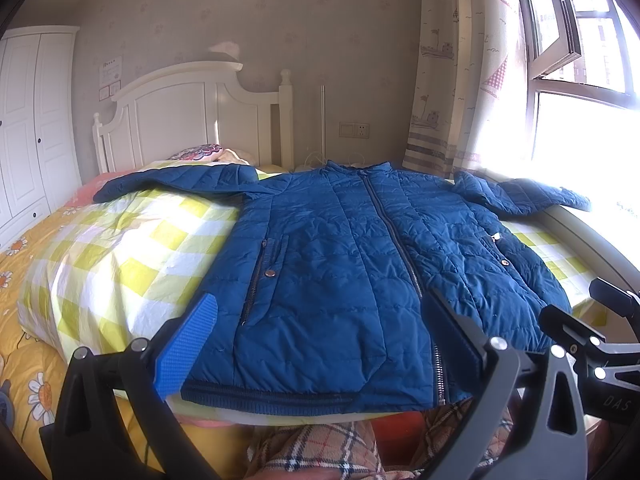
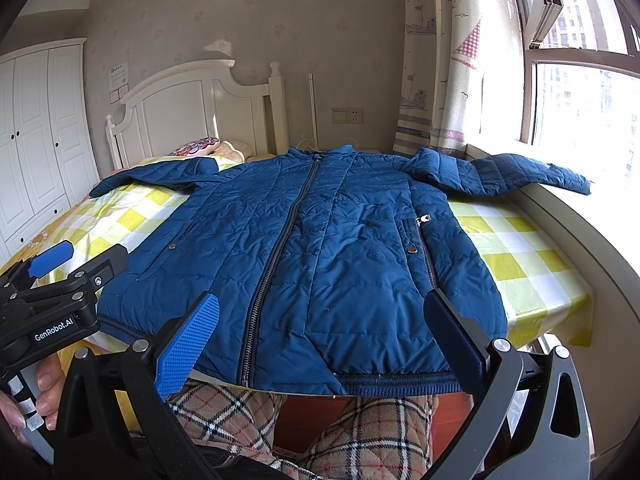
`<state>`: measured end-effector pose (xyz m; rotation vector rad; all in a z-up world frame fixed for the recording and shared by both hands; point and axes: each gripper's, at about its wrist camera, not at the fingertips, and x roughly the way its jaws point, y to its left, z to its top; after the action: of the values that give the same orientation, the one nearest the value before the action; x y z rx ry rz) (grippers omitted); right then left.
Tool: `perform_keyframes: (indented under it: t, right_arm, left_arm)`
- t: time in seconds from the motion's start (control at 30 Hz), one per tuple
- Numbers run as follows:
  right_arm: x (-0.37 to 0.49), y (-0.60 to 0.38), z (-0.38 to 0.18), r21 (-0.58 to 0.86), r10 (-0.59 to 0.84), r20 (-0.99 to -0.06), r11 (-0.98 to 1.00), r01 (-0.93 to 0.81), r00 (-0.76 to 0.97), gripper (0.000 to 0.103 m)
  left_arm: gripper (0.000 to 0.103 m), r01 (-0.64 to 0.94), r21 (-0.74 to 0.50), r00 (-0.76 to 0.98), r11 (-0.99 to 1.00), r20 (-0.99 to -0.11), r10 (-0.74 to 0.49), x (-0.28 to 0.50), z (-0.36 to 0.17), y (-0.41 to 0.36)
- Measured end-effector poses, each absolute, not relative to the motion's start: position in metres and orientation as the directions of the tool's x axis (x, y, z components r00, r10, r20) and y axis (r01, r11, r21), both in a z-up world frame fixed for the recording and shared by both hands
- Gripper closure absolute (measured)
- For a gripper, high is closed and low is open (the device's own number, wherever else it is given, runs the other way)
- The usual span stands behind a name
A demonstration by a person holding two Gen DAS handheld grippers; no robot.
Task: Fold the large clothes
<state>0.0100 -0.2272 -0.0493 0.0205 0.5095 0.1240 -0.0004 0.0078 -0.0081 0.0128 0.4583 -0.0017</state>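
Note:
A blue quilted jacket (image 1: 352,264) lies flat, zipped, front up on the bed, collar far, hem near, both sleeves spread out sideways. It also shows in the right wrist view (image 2: 320,248). My left gripper (image 1: 320,344) is open and empty, hovering just above the hem near its left half. My right gripper (image 2: 320,344) is open and empty, above the hem near its right half. The right gripper shows at the right edge of the left wrist view (image 1: 592,336); the left gripper shows at the left of the right wrist view (image 2: 60,276).
A yellow-checked sheet (image 1: 132,248) covers the bed. A white headboard (image 1: 192,116) and pillows stand at the far end, a wardrobe (image 1: 28,132) at left. A window sill (image 2: 568,216) runs along the right, under the right sleeve. The person's plaid trousers (image 2: 360,432) are below.

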Motion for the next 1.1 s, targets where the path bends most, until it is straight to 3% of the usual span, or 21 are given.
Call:
perform_keyframes:
  t: [0.8,1.1]
  right_arm:
    - [0.011,-0.228,-0.046,0.055,0.131,-0.473,0.991,-0.119,0.871,0.004]
    - [0.062,-0.239,-0.037,0.079,0.137,-0.453,0.99,-0.114,0.881,0.004]
  left_arm:
    - [0.002,0.009,0.01,0.891,1.0,-0.455,-0.003,-0.005,-0.02,0.003]
    - [0.002,0.063,-0.009,0.847,0.998,-0.528,-0.058,0.048,-0.013,0.002]
